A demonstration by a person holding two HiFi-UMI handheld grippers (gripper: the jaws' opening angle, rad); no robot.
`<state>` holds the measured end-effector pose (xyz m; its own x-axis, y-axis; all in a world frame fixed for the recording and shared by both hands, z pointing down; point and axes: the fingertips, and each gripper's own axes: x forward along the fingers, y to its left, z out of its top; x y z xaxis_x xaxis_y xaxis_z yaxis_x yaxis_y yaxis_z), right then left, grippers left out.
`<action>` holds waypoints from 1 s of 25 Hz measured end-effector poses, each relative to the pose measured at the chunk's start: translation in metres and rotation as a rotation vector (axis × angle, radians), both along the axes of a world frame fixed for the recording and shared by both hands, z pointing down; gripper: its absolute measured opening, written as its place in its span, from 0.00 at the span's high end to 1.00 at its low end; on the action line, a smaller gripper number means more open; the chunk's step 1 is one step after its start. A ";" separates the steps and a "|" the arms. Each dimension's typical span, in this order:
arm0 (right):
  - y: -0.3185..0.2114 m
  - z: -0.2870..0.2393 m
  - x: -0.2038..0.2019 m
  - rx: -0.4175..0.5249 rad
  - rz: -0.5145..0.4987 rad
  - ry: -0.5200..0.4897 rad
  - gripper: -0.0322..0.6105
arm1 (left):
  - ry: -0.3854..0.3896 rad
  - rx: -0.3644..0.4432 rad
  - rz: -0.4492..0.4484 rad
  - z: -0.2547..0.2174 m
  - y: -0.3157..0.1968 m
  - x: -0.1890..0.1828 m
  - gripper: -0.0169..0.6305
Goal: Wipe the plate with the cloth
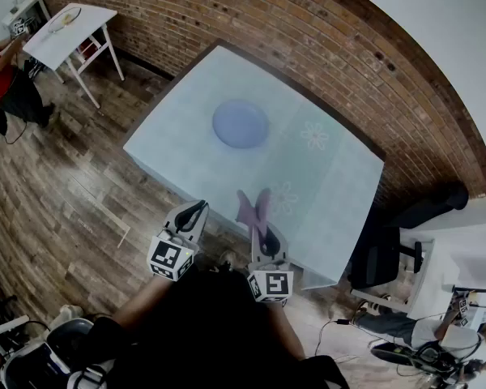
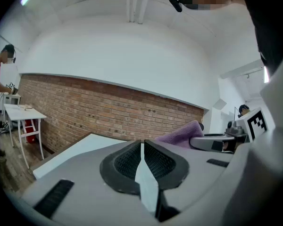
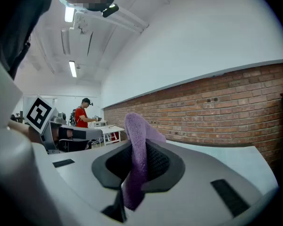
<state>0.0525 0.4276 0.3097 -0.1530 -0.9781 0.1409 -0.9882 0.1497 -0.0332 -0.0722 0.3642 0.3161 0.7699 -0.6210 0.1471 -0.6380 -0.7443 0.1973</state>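
The pale square table is holding the round blue plate near its middle. The right gripper is clamping the fuzzy purple cloth, seemingly by a thin fold that could slip out under wiping pressure; the left gripper is sitting closed, empty

A lab-like studio workspace: brick wall, wood floor, white side table, person at another bench

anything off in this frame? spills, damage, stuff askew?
Nothing stands out. The blue plate lies flat on the table, with no spill or damage showing. The right gripper clamps the purple cloth between its fingers, free end sticking up. The left gripper is shut on nothing.
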 end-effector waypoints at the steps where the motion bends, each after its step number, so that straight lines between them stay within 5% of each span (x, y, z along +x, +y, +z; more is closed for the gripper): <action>1: 0.000 -0.001 -0.001 0.000 -0.001 0.001 0.85 | 0.001 0.002 0.001 0.000 0.000 -0.001 0.90; 25: -0.006 -0.003 -0.040 0.017 0.012 -0.010 0.85 | 0.018 -0.014 0.008 0.006 -0.006 -0.039 0.90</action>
